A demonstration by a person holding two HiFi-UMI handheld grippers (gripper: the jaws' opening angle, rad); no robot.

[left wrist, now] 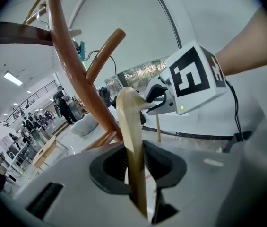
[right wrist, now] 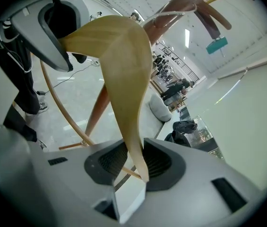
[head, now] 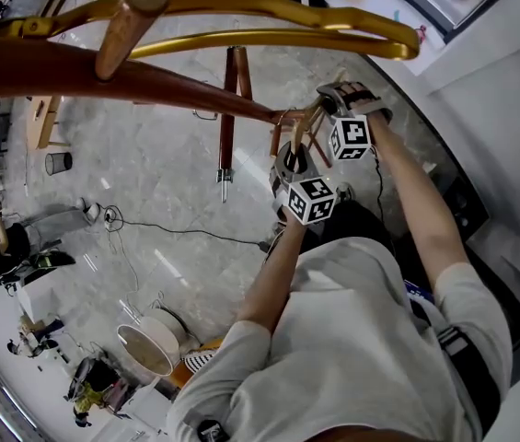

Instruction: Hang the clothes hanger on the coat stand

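Location type: a large open indoor hall used as a workspace. Around the coat stand (head: 57,70) lies a polished grey stone floor (head: 158,164) with a loose cable (head: 177,231). Beyond the stand are people (left wrist: 63,105), wooden tables (left wrist: 46,150), a gallery railing (left wrist: 29,100) and ceiling strip lights (left wrist: 12,78).

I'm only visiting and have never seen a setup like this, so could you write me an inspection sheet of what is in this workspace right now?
Surface: grey marbled floor.
Job's things: wooden clothes hanger held up beside the coat stand; whether its hook has caught cannot be told.
Clutter: black wire bin and a round white object on the floor.
Grippers: left tool and right tool each closed on one arm of the hanger.
Cables: black cable lying across the floor; second cable along the right forearm.
Surroundings: large hall with people standing in the distance.
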